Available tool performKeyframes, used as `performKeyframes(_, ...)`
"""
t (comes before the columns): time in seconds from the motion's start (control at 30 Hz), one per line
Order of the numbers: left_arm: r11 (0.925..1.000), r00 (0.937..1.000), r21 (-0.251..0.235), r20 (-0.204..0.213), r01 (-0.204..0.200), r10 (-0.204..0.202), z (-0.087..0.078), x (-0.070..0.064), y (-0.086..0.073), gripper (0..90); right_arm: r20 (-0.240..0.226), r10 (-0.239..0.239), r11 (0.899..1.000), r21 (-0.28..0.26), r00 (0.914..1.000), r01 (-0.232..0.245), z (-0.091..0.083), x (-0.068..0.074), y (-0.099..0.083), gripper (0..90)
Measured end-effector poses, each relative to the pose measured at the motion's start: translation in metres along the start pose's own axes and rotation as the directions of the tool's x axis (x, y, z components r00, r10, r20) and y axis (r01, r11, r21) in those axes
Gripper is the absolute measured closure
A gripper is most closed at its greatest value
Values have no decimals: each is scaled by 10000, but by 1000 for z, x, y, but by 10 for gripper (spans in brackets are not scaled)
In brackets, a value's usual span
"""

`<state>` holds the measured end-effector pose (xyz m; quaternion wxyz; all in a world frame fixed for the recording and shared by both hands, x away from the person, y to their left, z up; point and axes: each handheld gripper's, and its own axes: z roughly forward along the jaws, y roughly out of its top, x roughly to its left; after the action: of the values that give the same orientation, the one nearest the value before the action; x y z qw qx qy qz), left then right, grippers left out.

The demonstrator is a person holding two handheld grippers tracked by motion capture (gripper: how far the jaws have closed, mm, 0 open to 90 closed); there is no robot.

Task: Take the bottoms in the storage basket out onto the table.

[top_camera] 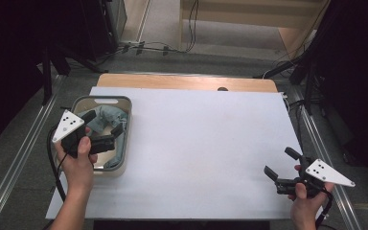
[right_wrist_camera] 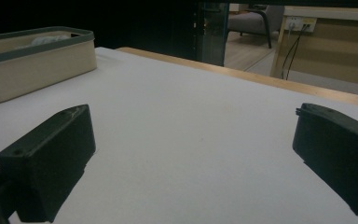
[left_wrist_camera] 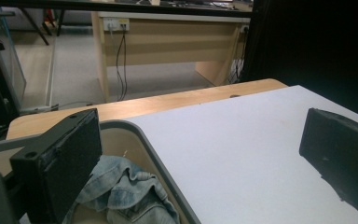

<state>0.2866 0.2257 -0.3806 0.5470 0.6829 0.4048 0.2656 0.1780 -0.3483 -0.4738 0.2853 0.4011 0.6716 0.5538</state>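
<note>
The room around the work area is dim, with a grey carpeted floor (top_camera: 24,139), black stands at both sides, and a pale wooden desk (left_wrist_camera: 168,42) at the far end with cables hanging beneath it. A metal rail (top_camera: 17,163) runs along the floor on the left of the table.

The table (top_camera: 187,82) has a light wood top, almost wholly covered by a large white sheet (top_camera: 196,148) that is plain and flat.

At the left edge of the sheet stands a cream basket (top_camera: 124,143) with a grey rim. Inside it lies a crumpled piece of blue denim cloth (top_camera: 106,117), bunched toward the far half of the basket.

The left gripper (top_camera: 104,123) is held over the basket, its jaws spread wide and grasping nothing; in the left gripper view one jaw hangs above the denim and the other over the white sheet just right of the basket rim.

The right gripper (top_camera: 281,164) sits at the near right of the sheet, well apart from the basket, jaws likewise released and empty, low over the bare white surface.
</note>
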Motion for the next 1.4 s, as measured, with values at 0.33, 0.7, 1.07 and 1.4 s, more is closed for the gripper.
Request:
performKeyframes(0.33, 9996, 9997, 259, 220, -63, 58, 20, 8, 18, 0, -25, 46, 10000, 71, 10000, -45, 1, 0, 0, 0)
performKeyframes(0.7, 9970, 9998, 761, 72, 160, -166, 43, 23, 31, 0, -56, 61, 9999, 122, 10000, -60, 2, 1, 0, 0)
performKeyframes(1.07, 9760, 9931, 1834, -175, 1170, -1158, 72, 54, 26, 0, -9, 53, 9999, 98, 10000, -53, 1, 1, 0, 0)
performKeyframes(1.4, 9349, 9749, 2804, -1096, 2176, -1940, 92, 66, 12, 17, 34, 66, 9999, 83, 10000, -66, 1, 0, 0, 0)
